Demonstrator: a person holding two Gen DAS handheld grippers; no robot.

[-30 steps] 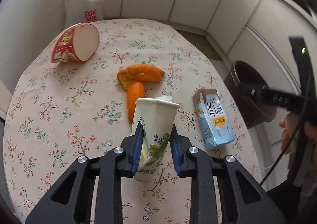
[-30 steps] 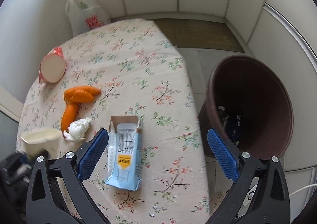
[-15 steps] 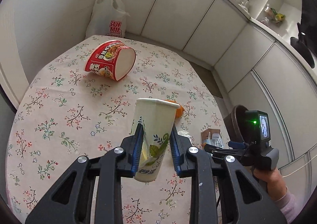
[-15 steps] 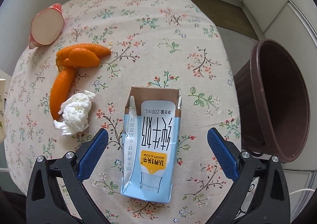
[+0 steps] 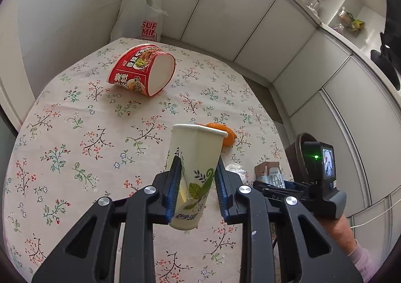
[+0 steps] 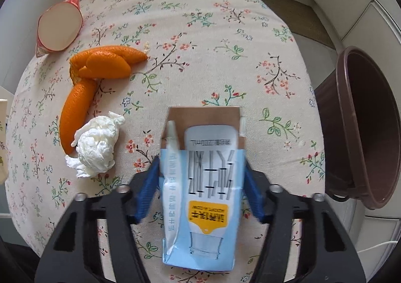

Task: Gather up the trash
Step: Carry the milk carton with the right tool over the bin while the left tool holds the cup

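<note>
My left gripper (image 5: 198, 170) is shut on a white paper cup (image 5: 198, 147) with a green leaf print and holds it upright above the floral tablecloth (image 5: 75, 132). A light-blue milk carton (image 6: 200, 182) lies flat near the table's edge. My right gripper (image 6: 200, 182) points down over it, jaws closing, and the blue pads (image 6: 146, 187) reach the carton's two long sides. Orange peel (image 6: 100, 67), a crumpled white tissue (image 6: 96, 147) and a tipped red noodle cup (image 6: 59, 30) lie on the cloth to the carton's left.
A brown bin (image 6: 363, 127) stands on the floor just off the table's right edge. A white plastic bag (image 5: 142, 12) leans in the far corner against the white panelled walls. A person's hand (image 5: 351, 240) holds the right gripper at the table's right side.
My right gripper dropped over the milk carton and its jaws narrowed from wide open onto the carton's sides. The left gripper drew back and up with the paper cup, then kept still.
</note>
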